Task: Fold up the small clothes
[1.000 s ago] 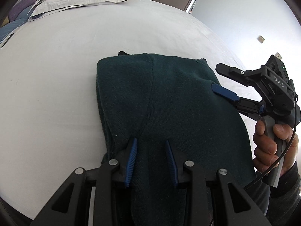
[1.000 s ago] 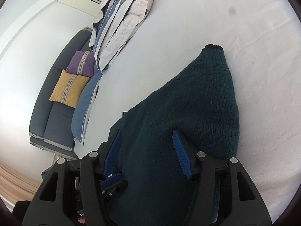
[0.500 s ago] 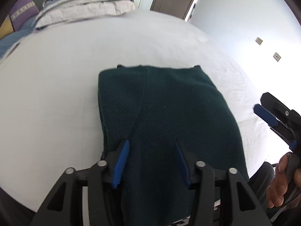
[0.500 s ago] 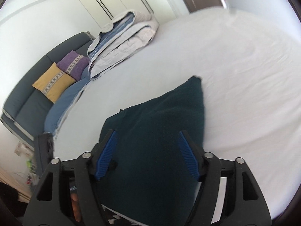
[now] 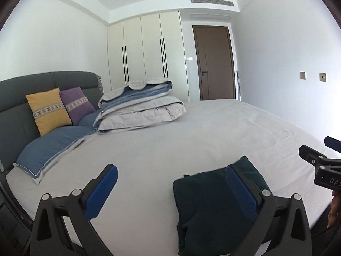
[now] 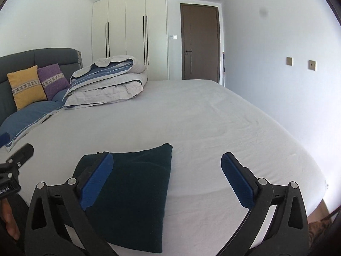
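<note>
Above the folded garment (image 6: 136, 192), both grippers' fingers are opening.

White walls (image 5: 277, 53) enclose a grey-sheeted bed (image 5: 191, 132) with dark headboard (image 5: 64, 81), cream wardrobe (image 5: 147, 51) and brown door (image 5: 215, 64) behind.

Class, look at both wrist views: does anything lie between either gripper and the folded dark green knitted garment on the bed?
Nothing visible does. The folded dark green knitted garment lies alone on the white bed sheet. The left gripper and right gripper, jaws opening and empty, sit just above it.
</note>
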Demonstrator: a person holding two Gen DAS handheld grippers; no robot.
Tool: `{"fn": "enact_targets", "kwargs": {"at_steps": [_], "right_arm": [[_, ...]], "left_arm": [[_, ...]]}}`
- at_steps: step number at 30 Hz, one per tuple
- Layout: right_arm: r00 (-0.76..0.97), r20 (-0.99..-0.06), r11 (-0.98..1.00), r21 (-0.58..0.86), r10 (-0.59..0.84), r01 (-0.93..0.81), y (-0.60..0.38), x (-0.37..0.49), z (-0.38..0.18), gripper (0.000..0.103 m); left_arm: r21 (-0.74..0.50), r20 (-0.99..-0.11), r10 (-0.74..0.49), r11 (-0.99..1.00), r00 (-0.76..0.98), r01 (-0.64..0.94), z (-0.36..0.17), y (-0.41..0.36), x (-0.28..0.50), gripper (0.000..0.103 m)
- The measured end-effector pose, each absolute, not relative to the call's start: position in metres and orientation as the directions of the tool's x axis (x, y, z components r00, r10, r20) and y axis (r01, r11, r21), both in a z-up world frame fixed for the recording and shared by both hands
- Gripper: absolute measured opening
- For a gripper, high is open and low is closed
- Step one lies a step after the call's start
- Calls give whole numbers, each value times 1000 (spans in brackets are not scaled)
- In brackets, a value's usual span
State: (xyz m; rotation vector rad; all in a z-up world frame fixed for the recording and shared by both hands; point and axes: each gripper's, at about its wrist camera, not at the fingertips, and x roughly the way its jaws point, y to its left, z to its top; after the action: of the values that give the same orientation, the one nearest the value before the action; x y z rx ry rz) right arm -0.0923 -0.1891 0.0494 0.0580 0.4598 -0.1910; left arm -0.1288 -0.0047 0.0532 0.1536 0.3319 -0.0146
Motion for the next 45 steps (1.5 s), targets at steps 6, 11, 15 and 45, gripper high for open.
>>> {"fn": "enact_targets", "kwargs": {"at_steps": [6, 11, 15, 45], "right_arm": [[842, -531, 978, 108, -94, 178, -192, -113, 60, 103], [806, -582, 978, 83, -110, 193, -184, -106, 53, 103], [734, -670, 978, 62, -108, 200, -178, -93, 34, 103], [608, -792, 982, 65, -57, 176, -168, -56, -24, 103]], "left_arm": [[101, -367, 46, 995, 929, -9, 78, 9, -136, 103], [151, -557, 139, 986, 818, -65, 41, 18, -101, 103], [142, -662, 136, 988, 737, -55, 2, 21, -88, 103], [90, -807, 88, 996, 584, -25, -45, 19, -88, 103]]}}
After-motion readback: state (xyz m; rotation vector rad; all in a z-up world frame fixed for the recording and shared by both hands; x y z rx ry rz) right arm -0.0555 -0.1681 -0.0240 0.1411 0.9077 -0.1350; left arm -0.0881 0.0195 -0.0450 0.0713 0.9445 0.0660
